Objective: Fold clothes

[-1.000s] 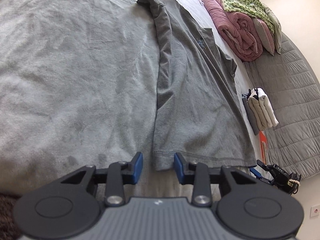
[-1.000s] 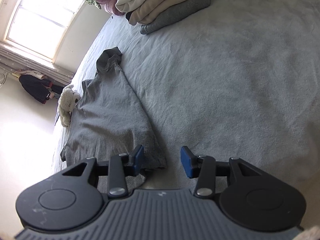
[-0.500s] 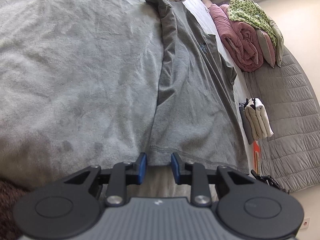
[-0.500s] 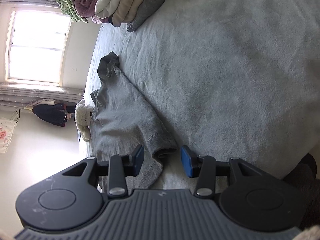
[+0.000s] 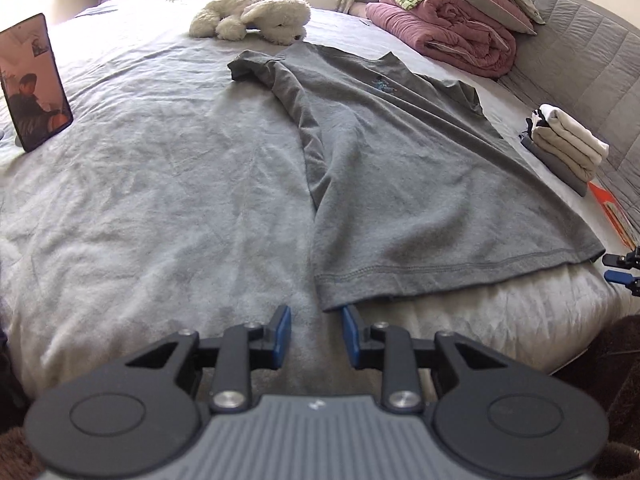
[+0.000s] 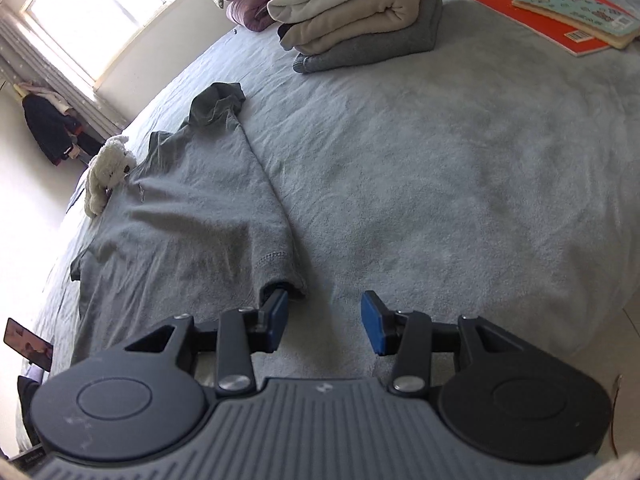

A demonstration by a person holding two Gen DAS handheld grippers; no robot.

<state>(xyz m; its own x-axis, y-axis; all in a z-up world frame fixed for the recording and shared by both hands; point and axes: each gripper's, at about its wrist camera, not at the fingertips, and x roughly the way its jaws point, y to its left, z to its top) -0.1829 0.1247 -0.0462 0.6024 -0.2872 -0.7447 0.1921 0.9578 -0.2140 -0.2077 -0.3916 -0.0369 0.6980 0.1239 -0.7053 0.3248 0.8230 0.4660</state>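
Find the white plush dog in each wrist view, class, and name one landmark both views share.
Left wrist view: white plush dog at top centre, beyond the grey T-shirt.
Right wrist view: white plush dog at the left, beside the shirt's collar end.
Shared landmark: the stack of folded clothes.

A dark grey short-sleeved T-shirt (image 5: 400,152) lies spread front-up on the grey bed cover, its hem at the near bed edge and its neck towards the far side. A small blue mark sits on the chest. One long side is rolled inward in a ridge, and both sleeves lie crumpled.
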